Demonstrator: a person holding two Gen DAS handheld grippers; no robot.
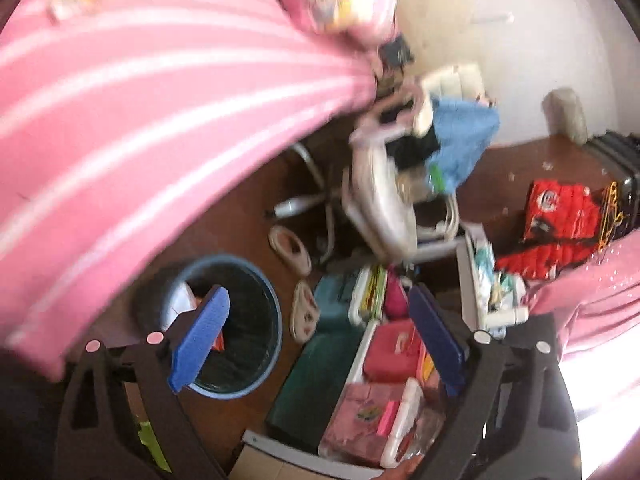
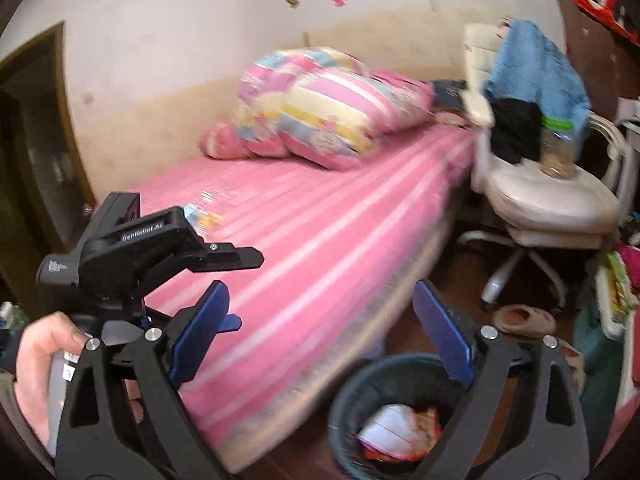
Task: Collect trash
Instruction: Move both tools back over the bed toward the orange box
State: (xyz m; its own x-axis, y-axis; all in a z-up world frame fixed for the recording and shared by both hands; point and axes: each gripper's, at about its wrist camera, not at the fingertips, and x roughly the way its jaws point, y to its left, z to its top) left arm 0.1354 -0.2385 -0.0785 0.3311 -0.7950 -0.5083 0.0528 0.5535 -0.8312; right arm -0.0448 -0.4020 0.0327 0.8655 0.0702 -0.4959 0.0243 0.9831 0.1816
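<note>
A round blue trash bin (image 1: 276, 320) stands on the brown floor beside the pink bed; white paper (image 2: 386, 424) and a red wrapper (image 2: 428, 426) lie inside it. My left gripper (image 1: 318, 340) hangs open above the floor to the right of the bin, with nothing between its blue pads (image 1: 202, 336). My right gripper (image 2: 322, 336) is open and empty over the bed's edge, the bin just below its right finger. The left gripper (image 2: 248, 290) also shows in the right wrist view, held in a hand (image 2: 36, 356). A small blue and yellow packet (image 2: 204, 216) lies on the bed.
The pink striped bed (image 2: 320, 220) carries a bundled quilt (image 2: 320, 112). A white office chair (image 2: 552, 196) holds blue cloth, black cloth and a jar. Slippers (image 1: 290, 246) lie on the floor. Open drawers of boxes (image 1: 388, 352) and a red bag (image 1: 560, 208) crowd the right.
</note>
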